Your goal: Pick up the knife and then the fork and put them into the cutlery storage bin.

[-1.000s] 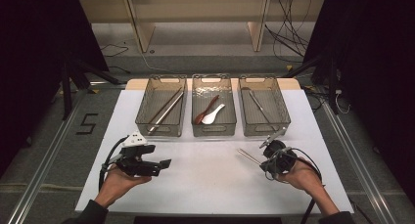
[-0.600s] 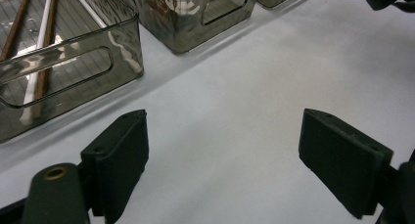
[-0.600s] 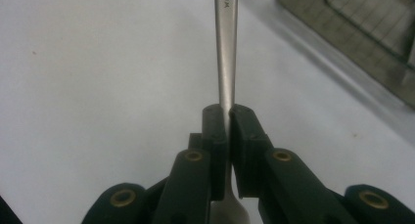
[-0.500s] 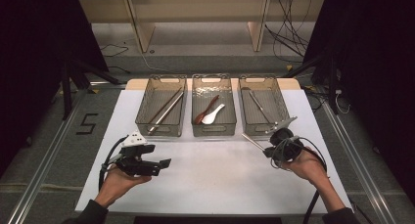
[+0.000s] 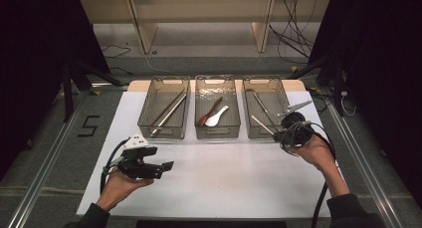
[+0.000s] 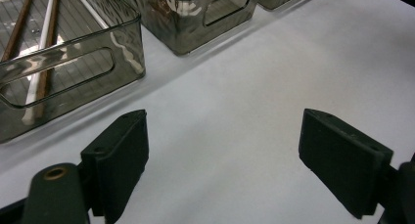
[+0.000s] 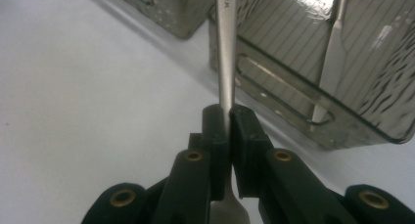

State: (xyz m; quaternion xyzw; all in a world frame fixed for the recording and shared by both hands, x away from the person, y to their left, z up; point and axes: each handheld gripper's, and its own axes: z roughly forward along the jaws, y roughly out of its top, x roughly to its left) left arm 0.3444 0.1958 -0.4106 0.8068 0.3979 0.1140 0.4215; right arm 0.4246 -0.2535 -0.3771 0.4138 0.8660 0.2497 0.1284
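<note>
1. The right gripper [image 5: 284,133] is squeezed tight on a thin metal piece of cutlery [image 7: 226,48]. I think it may be a fork or a knife, but I cannot tell which.
2. The cutlery is up in the air, just over the near wall of the right bin [image 5: 247,104], near the right edge of the white table [image 5: 224,183].
3. It looks stiff, light and shiny, so it could slip or swing. The pinch is low on the handle, which looks like a good spot.
4. The right hand [image 5: 314,151] is lifted and tips the gripper toward the bins.
5. The left gripper [image 6: 235,155] has its jaws wide apart and holds nothing. It sits near the front left part of the table.
6. The left bin [image 5: 144,116] holds long sticks, and the middle bin [image 5: 198,108] holds spoons.
</note>
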